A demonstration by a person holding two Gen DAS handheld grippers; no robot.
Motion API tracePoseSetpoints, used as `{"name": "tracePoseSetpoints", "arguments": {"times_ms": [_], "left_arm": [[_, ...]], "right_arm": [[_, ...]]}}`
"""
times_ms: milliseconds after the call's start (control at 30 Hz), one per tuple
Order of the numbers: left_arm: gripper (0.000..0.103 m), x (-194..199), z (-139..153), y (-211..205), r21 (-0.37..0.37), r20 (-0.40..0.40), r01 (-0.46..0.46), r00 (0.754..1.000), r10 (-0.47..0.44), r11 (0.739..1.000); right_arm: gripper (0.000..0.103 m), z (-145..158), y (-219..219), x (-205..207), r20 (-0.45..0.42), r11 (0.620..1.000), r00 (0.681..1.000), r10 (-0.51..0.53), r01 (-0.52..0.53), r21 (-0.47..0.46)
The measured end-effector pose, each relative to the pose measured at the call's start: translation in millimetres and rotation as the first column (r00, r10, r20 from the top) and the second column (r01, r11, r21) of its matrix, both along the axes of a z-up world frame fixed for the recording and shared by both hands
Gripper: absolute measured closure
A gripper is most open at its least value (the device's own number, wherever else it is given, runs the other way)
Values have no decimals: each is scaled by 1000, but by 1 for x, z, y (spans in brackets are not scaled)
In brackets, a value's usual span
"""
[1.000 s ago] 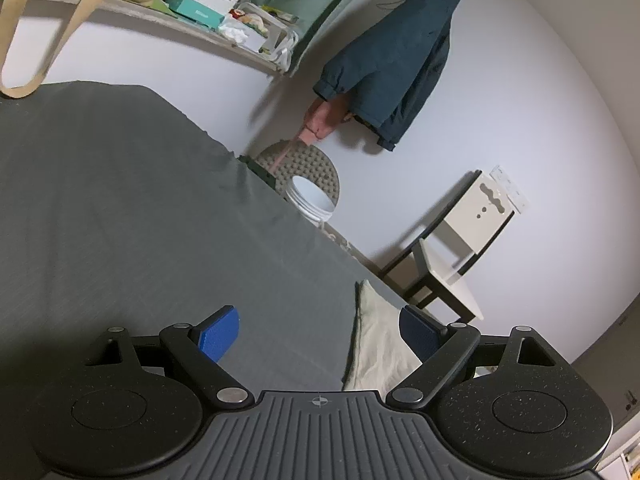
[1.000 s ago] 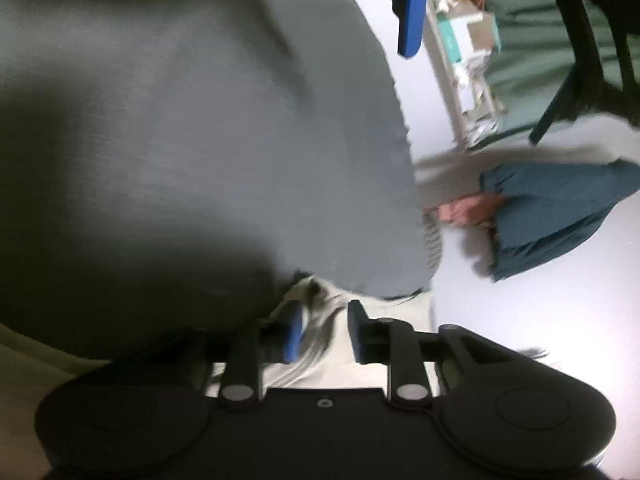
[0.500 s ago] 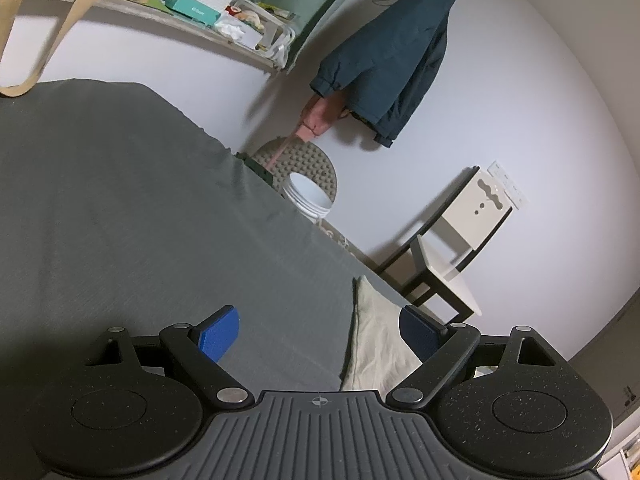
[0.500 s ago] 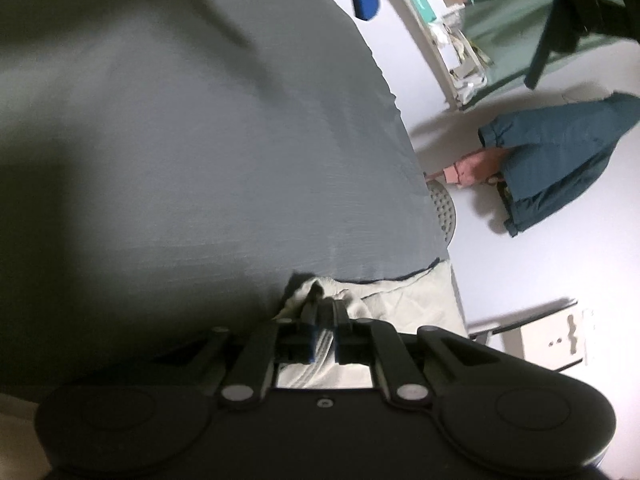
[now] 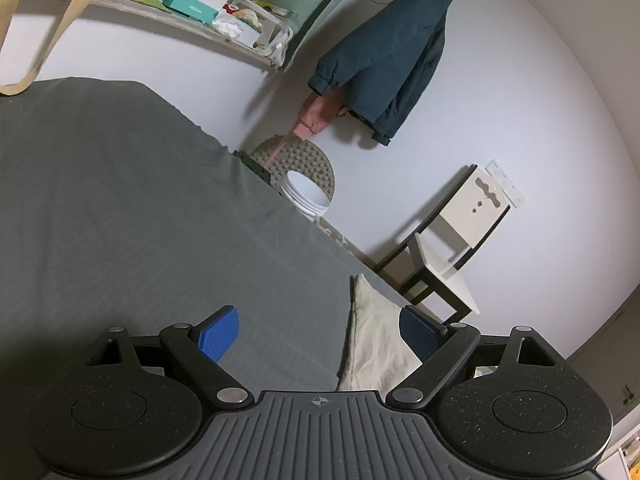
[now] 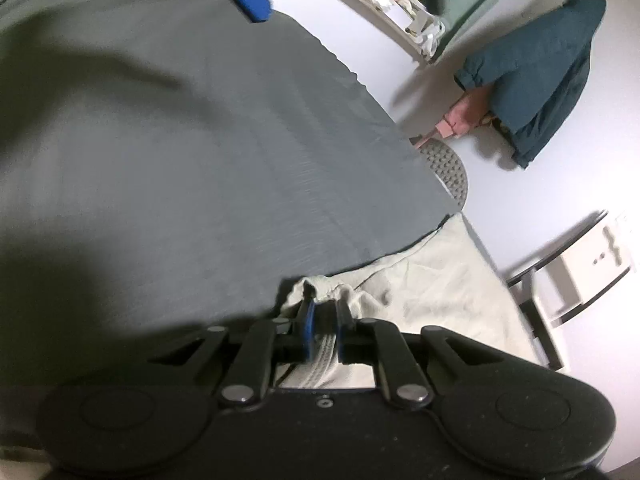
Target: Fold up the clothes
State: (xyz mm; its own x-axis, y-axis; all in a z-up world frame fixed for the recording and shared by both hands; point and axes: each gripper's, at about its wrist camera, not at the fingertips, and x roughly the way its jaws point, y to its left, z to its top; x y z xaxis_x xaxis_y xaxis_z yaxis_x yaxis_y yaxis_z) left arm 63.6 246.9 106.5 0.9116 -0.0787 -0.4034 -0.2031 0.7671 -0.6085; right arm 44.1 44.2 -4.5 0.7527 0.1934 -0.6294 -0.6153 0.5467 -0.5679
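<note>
Cream garment point(image 6: 440, 280) bunched between right gripper point(image 6: 322, 330) pads, pickup under way; left gripper point(image 5: 320, 334) wide, empty; next, seize another edge.

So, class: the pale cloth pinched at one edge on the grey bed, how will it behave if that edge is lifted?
Probably floppy: the pale cloth bunches into soft folds where the right tool pinches it. It should trail and drape rather than rise flat, since most of it lies slack on the grey bed cover. It looks light, so one pinch likely holds.

Dim indoor light, strong fisheye bending at edges; right wrist view motion-blurred, shadowed.
</note>
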Motion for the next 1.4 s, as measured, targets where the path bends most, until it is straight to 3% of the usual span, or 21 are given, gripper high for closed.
{"name": "tracePoseSetpoints", "arguments": {"times_ms": [133,333,533,667,833,900,933,967,1067,1167,1233,1333,1400], "left_arm": [[15,1,-1,0,0,-2,4,1000,-4,1000],[16,1,-1,-1,2,-3,0,1000,0,1000],[16,1,-1,-3,9,-4,4,1000,-4,1000],[16,2,0,-1,11,-2,-7,1000,7,1000],[16,4,-2,-1,15,-8,-9,1000,9,1000],[16,5,-2,-2,15,-10,-8,1000,8,1000],[16,6,-1,-2,14,-10,-6,1000,7,1000],[16,6,-1,-2,16,-8,-4,1000,5,1000],[15,5,0,-2,22,-8,-4,1000,4,1000],[15,4,1,-2,18,-7,-7,1000,7,1000],[16,3,1,-3,23,-6,-4,1000,4,1000],[16,3,1,-3,23,-5,0,1000,0,1000],[16,3,1,-3,22,-6,0,1000,0,1000]], "right_arm": [[92,6,-7,4,-46,999,999,4,-2,42],[91,19,-28,22,-190,977,980,-54,91,192],[95,28,-62,46,-366,897,928,-68,218,385],[101,35,-75,54,-472,834,881,-19,275,479],[100,32,-69,49,-439,861,898,-7,228,454],[89,32,-60,38,-366,903,931,-7,163,397],[74,34,-57,31,-339,912,941,12,129,390],[73,37,-56,24,-317,914,948,38,95,394],[73,50,-61,6,-295,909,953,62,68,412],[72,51,-68,-1,-295,917,955,10,109,384],[72,45,-72,2,-339,914,940,-33,166,371],[80,34,-75,9,-409,897,910,-63,231,376],[85,31,-79,9,-417,880,906,-64,249,405]]}}
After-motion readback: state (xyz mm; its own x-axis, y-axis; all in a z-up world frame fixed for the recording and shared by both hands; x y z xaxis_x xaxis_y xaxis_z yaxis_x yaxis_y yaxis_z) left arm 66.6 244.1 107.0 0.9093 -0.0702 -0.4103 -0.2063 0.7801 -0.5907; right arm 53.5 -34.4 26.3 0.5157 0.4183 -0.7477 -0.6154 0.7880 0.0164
